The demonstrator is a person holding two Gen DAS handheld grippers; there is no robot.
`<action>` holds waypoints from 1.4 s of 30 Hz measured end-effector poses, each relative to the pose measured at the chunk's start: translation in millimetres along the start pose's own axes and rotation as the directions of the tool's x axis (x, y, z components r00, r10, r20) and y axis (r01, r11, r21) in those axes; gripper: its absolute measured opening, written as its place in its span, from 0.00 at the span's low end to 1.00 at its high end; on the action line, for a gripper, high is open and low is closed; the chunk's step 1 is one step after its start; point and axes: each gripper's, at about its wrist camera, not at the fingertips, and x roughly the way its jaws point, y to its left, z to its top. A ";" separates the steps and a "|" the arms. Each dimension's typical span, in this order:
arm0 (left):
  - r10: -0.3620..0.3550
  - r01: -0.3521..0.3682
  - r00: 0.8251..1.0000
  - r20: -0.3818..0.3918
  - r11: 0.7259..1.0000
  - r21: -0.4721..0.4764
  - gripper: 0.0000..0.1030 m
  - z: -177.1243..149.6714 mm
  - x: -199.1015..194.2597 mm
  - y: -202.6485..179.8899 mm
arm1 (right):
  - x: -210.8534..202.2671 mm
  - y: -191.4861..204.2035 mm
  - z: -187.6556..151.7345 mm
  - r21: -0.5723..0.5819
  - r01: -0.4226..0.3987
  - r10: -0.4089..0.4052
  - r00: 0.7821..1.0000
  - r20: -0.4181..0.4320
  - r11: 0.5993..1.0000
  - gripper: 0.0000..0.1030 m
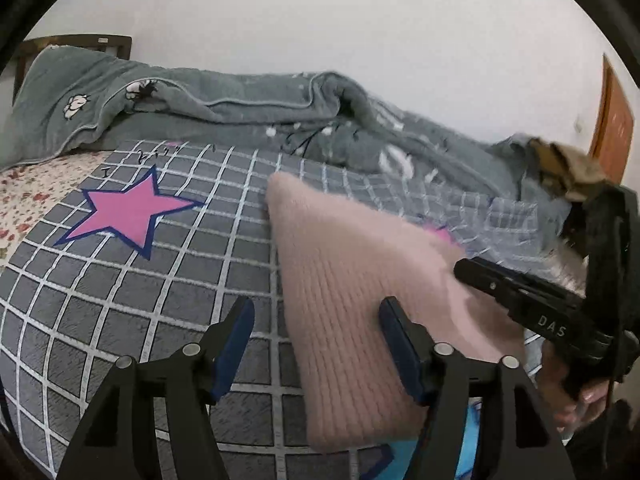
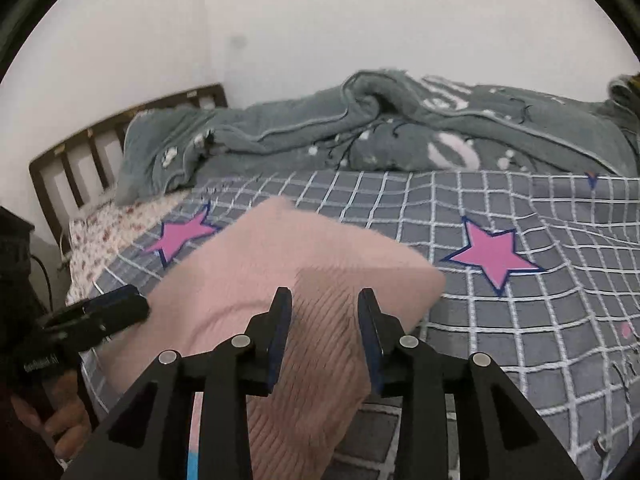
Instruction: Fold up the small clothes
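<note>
Left wrist: pink knit garment point(image 1: 360, 300) on bed

The pink knit garment point(image 1: 352, 280) runs off the left wrist view's edge at six o'clock. At three o'clock, motion blur smears a brownish cloth point(image 1: 568, 168); what it is cannot be told.

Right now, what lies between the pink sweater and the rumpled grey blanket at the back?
In the right wrist view, only a bare strip of the grey checked sheet separates the pink sweater from the grey blanket.
</note>
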 end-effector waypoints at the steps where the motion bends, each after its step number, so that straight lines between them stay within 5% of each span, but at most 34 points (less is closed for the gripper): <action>1: 0.005 -0.005 1.000 -0.021 1.000 -0.008 0.64 -2.0 3.8 2.5 | 4.6 -1.0 -4.6 -0.006 -0.002 0.001 1.000 -0.007 1.000 0.33; 5: -0.050 0.049 0.998 -0.024 0.997 -0.062 0.63 1.2 5.9 14.5 | 11.1 -1.3 -10.7 -0.027 0.003 -0.003 1.000 -0.029 1.000 0.33; 10: -0.057 0.056 0.998 -0.017 0.997 -0.053 0.60 42.4 22.8 7.9 | 4.4 -2.5 11.7 -0.013 -0.036 0.036 0.999 0.016 0.999 0.33; 13: -0.004 0.004 0.999 -0.053 1.000 -0.006 0.60 57.3 44.4 -2.7 | 19.6 -0.9 19.0 -0.028 -0.036 0.035 0.999 -0.009 0.999 0.33; 21: 0.081 -0.077 0.994 -0.073 0.995 0.067 0.62 34.1 61.9 -1.5 | 44.8 -2.1 3.2 -0.066 -0.009 0.005 0.998 -0.060 0.998 0.33; 42: 0.115 -0.112 0.992 -0.042 0.990 0.085 0.65 25.9 73.2 -3.4 | 60.5 -9.8 -1.9 -0.029 0.073 -0.075 0.993 -0.092 0.997 0.33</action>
